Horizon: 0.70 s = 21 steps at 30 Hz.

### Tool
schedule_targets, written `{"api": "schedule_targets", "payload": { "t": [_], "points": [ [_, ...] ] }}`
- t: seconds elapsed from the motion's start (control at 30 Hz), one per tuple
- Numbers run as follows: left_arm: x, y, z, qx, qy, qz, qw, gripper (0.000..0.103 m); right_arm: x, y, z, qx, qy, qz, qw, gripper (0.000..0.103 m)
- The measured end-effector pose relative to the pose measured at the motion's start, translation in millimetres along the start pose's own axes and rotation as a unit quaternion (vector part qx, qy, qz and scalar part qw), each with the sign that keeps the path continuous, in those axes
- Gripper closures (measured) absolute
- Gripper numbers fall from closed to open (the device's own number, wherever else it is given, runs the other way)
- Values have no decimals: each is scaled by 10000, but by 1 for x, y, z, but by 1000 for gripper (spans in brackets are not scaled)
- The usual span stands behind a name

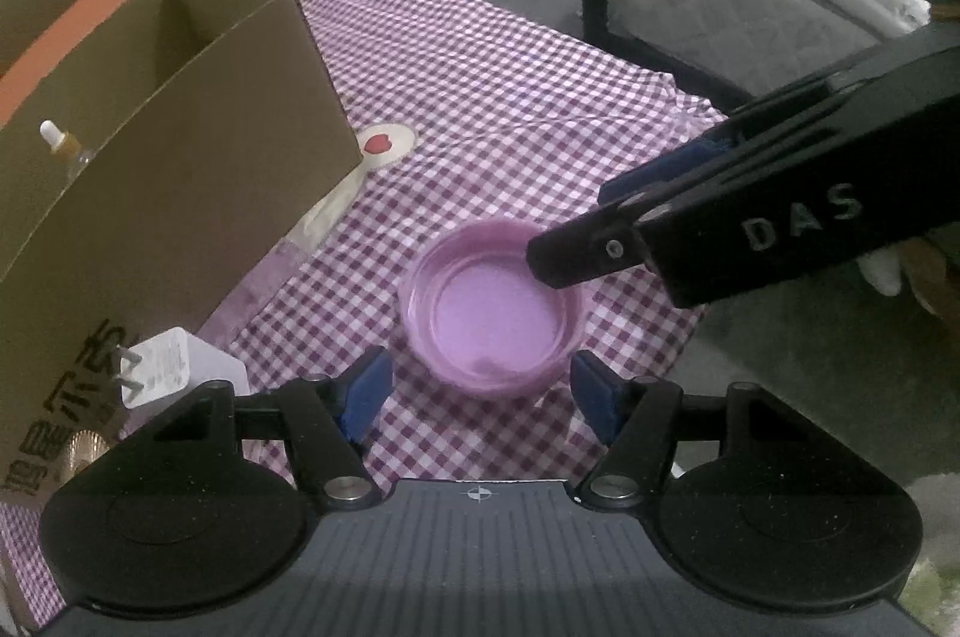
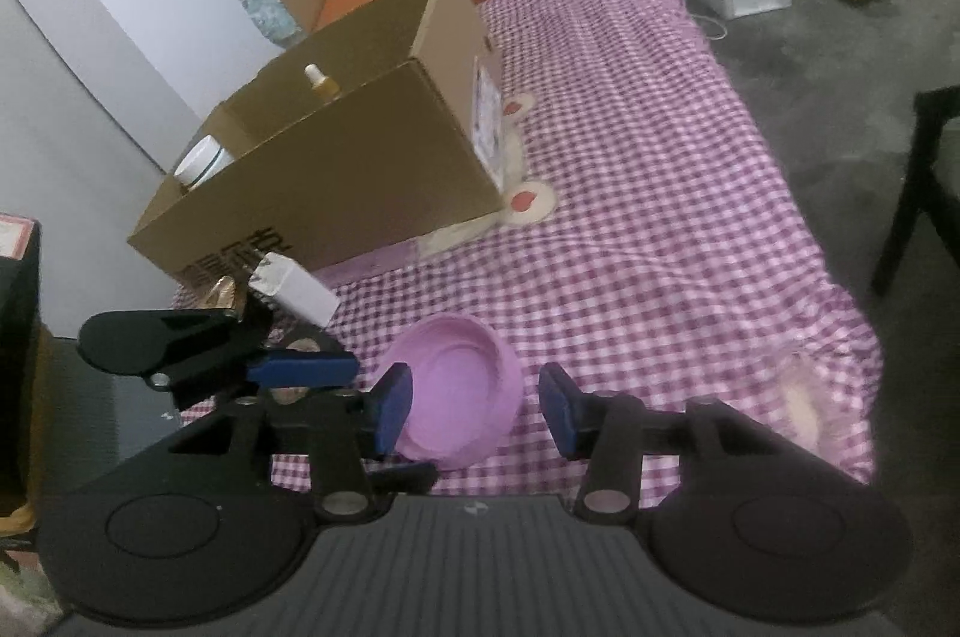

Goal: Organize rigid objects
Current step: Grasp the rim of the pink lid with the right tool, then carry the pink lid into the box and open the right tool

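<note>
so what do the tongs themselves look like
Both tongs are black plastic, with two round black discs at the base, silver pivot bolts and a ribbed grey body. Left tongs and right tongs have blue pads on the fingertips. White "DAS" lettering marks the right one's side. No cables visible.

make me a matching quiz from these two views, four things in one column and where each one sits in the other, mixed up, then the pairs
Things:
1. pink lid
2. dropper bottle
3. white charger plug
4. white jar

Places:
A. inside the cardboard box, at its near end in the right wrist view
B. on the checked cloth, rim up, between both grippers
C. outside the box, lying against its printed side
D. upright inside the box, farther along

Pairs: 1-B, 2-D, 3-C, 4-A
</note>
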State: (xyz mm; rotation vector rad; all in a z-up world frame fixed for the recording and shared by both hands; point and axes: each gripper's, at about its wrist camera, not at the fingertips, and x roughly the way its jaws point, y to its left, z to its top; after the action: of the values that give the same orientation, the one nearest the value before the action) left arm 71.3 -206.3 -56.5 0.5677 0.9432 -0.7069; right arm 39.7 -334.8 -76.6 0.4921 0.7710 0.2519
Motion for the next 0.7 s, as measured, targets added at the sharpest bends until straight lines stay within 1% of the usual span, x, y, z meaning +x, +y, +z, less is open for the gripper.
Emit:
{"api": "schedule_targets", "payload": {
  "t": [0.1,0.17,0.33,0.43,0.5,0.53,0.63,0.7],
  "points": [
    [3,-1,1,28,30,2,10000,37,9,-9,0,127,155,-74,9998,54],
    [4,-2,2,61,41,12,10000,37,16,-13,-2,199,259,25,9995,55],
    [8,-3,5,60,64,-27,10000,37,23,-12,-1,217,273,158,9993,64],
    [10,-5,6,91,76,43,9999,37,28,-10,1,242,346,261,9988,74],
    [13,-4,6,77,112,76,9999,37,31,-8,1,186,323,233,9990,77],
    [14,-2,6,26,151,54,9999,37,33,-7,2,172,315,208,9991,82],
    [14,2,6,-129,194,-28,9997,38,34,-8,3,256,306,237,9989,84],
    [11,1,6,-95,152,17,9998,38,34,-8,3,282,293,253,9989,85]
  ]
}}
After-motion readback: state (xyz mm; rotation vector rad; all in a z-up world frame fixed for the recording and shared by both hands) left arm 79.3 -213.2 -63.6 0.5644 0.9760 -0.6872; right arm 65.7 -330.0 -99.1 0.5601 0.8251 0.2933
